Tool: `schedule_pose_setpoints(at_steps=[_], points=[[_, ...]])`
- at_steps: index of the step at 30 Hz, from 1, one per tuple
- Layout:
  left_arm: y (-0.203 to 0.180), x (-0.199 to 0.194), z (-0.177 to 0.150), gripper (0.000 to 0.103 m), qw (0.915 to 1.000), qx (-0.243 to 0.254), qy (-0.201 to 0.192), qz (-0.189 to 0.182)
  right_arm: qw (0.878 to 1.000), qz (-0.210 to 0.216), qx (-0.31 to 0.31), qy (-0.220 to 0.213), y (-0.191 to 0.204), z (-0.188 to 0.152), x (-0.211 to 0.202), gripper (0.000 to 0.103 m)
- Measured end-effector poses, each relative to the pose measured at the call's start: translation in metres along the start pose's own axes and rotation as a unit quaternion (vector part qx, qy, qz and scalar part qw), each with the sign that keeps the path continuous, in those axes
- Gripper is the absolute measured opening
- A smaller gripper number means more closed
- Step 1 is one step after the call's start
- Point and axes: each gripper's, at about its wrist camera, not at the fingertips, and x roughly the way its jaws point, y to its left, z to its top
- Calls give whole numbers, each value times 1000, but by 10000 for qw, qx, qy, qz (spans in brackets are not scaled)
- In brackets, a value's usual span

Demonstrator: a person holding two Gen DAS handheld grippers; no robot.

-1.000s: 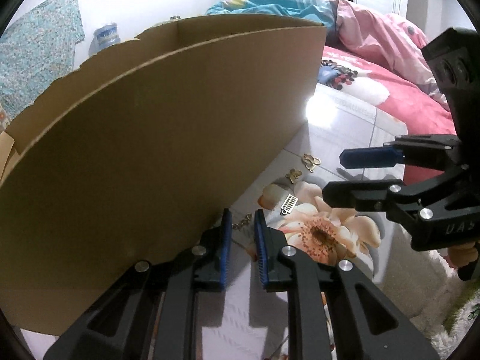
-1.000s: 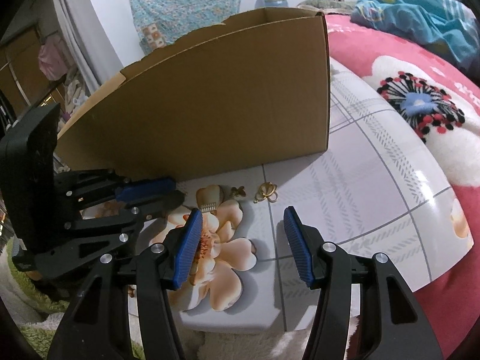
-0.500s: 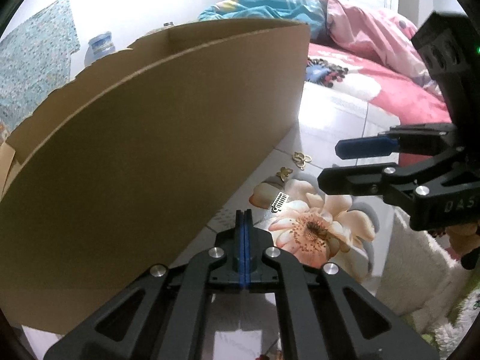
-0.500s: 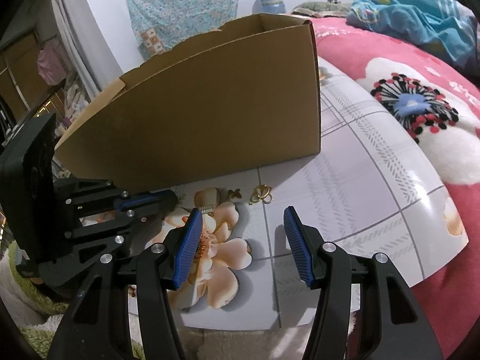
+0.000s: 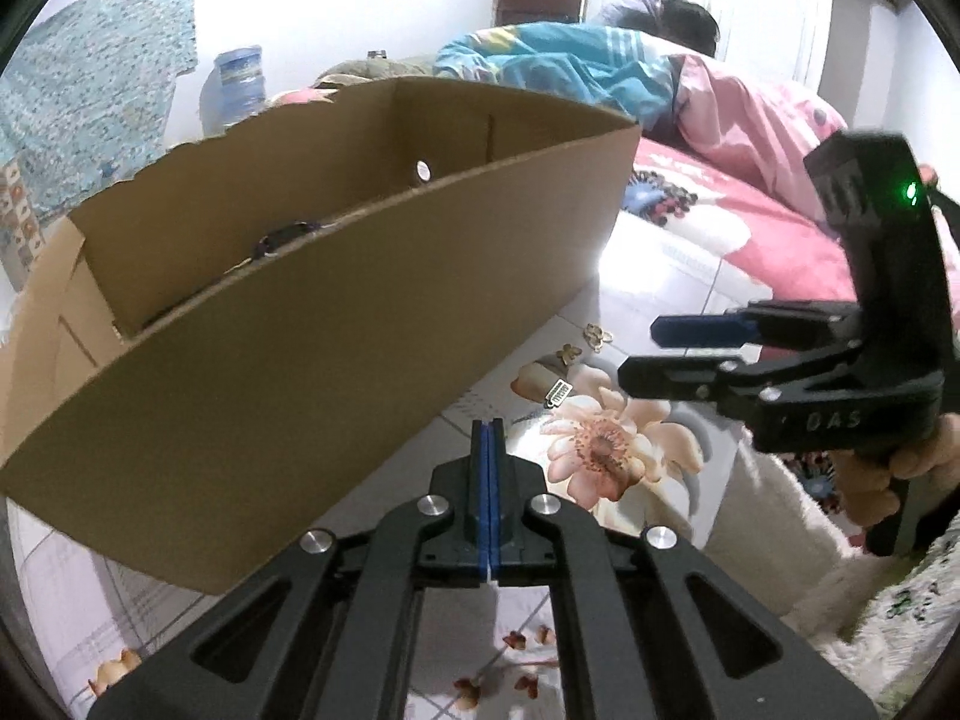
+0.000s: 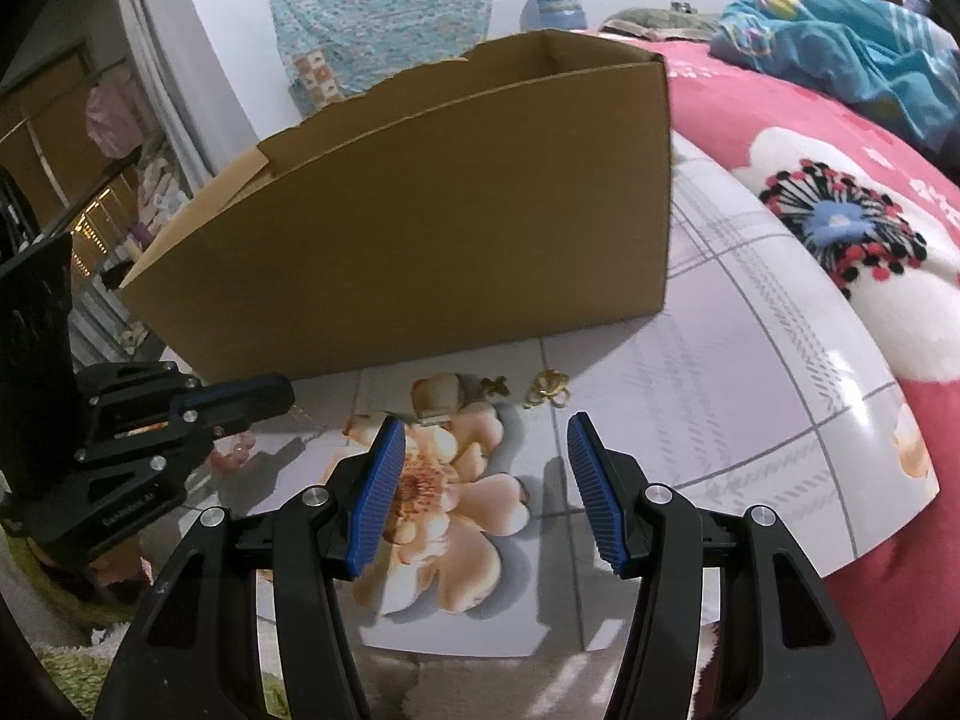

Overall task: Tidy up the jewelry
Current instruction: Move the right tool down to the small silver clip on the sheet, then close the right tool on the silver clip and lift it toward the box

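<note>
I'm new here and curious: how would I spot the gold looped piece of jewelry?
Find the big cardboard box on the white board. Before its near wall lie three small pieces; the gold looped piece is rightmost, shinier and rounder than the small bow-shaped piece beside it.

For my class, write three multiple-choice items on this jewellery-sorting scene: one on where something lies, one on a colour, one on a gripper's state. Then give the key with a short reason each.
1. Where do the gold earrings lie?
A. inside the cardboard box
B. on the floral board in front of the box
C. on the pink blanket

2. What colour are the gripper pads?
A. blue
B. red
C. yellow

3. How does the left gripper stand?
A. wide open
C. shut, pads together
B. gripping the box wall

Key: 1 B, they rest on the floral board just before the cardboard box; 2 A, ribbed blue pads show in both views; 3 C, its pads meet with no gap, while the right gripper stands open.
</note>
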Motion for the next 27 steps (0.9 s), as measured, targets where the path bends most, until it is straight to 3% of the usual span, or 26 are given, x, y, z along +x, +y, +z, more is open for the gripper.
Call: schedule_pose_setpoints(at_steps=[8,23,27], points=[[5,-14,3,0,9996,-204,-192,1,9991,29,-414,63,18,6,17,52],[9,-21,4,0,9990,-321,-290,-106,9929,-376,-1127,114,39,15,46,27],[11,-20,4,0,9989,-346,-299,-117,9908,-483,-1256,129,48,16,51,25]])
